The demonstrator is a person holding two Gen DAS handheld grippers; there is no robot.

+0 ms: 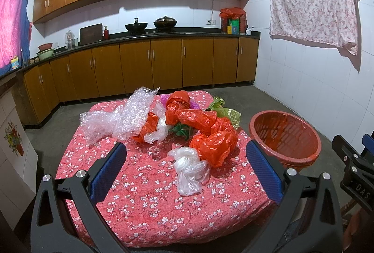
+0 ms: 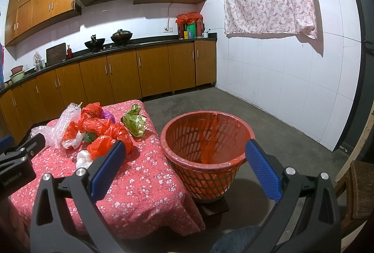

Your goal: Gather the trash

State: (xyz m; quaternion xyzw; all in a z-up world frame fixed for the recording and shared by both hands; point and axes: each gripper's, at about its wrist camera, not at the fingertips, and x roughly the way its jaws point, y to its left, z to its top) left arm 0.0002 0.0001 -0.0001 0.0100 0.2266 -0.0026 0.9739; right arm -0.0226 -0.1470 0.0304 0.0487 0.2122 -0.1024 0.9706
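While nothing is being held yet, the left gripper (image 1: 184, 159) is hovering wide open and empty above the near half of the tabletop (image 1: 145, 213), which is covered in a red floral cloth. Seen from the left wrist, the trash is lying in a loose heap toward the far side: a crumpled sheet of bubble wrap (image 1: 116, 117) on the left, a long twisted run of orange bags (image 1: 201, 124) through the middle, a green-gold wrapper (image 1: 222, 110) behind it, and a white bag (image 1: 189, 166) nearest the camera, lying between the blue pads. That white bag is looking like the easiest first pick; closing on its knotted upper bunch rather than its thin lower skirt should be giving a firmer hold, since the film is likely to slip. From the right wrist, the right gripper (image 2: 184, 164) is likewise spread wide and carrying nothing, hanging over the gap between the tabletop's edge and the red basket (image 2: 233, 129), which is lined with an orange bag and standing on the floor just beside the tabletop. The basket's mouth is sitting open and unobstructed, so any piece should be carried well over the rim before being released, as light plastic may be drifting sideways.
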